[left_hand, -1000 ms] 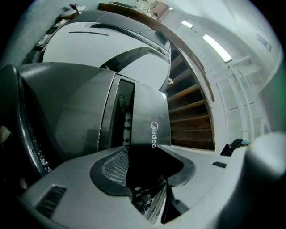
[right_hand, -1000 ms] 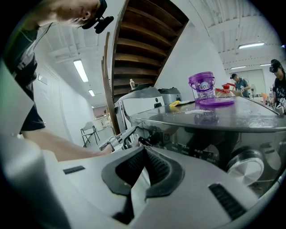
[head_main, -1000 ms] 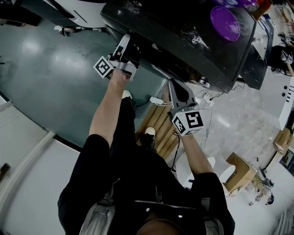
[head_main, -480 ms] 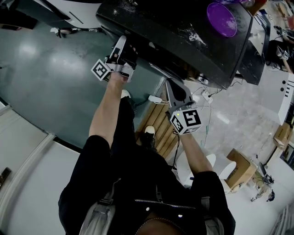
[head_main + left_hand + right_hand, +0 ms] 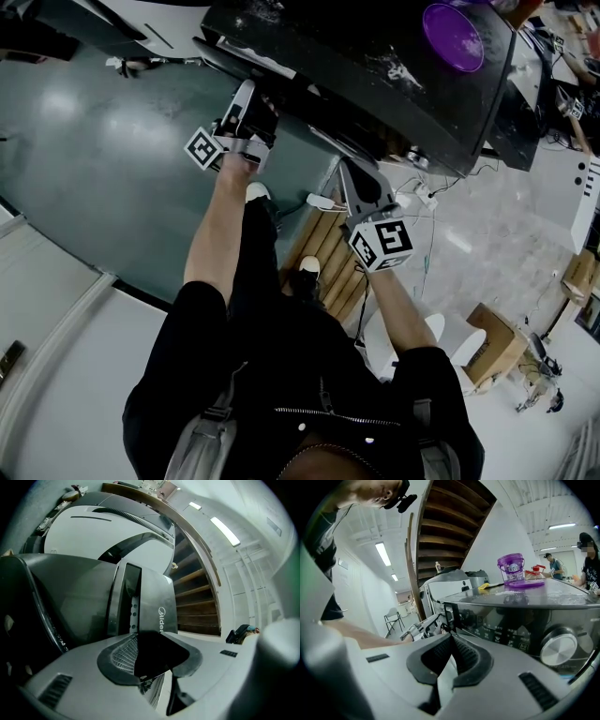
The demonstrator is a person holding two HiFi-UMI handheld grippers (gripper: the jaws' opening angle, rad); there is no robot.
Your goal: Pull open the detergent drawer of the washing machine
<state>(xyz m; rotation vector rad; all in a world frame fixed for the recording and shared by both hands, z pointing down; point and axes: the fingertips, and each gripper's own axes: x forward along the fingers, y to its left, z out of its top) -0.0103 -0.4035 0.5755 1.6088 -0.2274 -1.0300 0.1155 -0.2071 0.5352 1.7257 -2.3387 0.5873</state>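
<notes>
The black washing machine (image 5: 375, 66) fills the top of the head view. My left gripper (image 5: 253, 98) reaches up to the left end of its front. In the left gripper view the jaws (image 5: 154, 640) are closing, and the dark edge of the detergent drawer front (image 5: 161, 656) fills the gap between the pads. The panel with the brand name (image 5: 161, 613) rises just behind. My right gripper (image 5: 356, 178) hangs further right, just in front of the control panel (image 5: 506, 620) and the dial (image 5: 557, 649). Its jaws (image 5: 451, 641) are shut with nothing between them.
A purple bucket (image 5: 454, 37) stands on the machine's lid. A wooden pallet (image 5: 323, 253), cables and a socket strip (image 5: 417, 199) lie by the person's feet, with a cardboard box (image 5: 487, 352) to the right. A wooden staircase (image 5: 445, 531) rises behind, and people (image 5: 590, 559) stand at the far right.
My left gripper has edged a little away from the machine's front, and a pale strip now shows along the front edge beside it. The right gripper stays where it was.
</notes>
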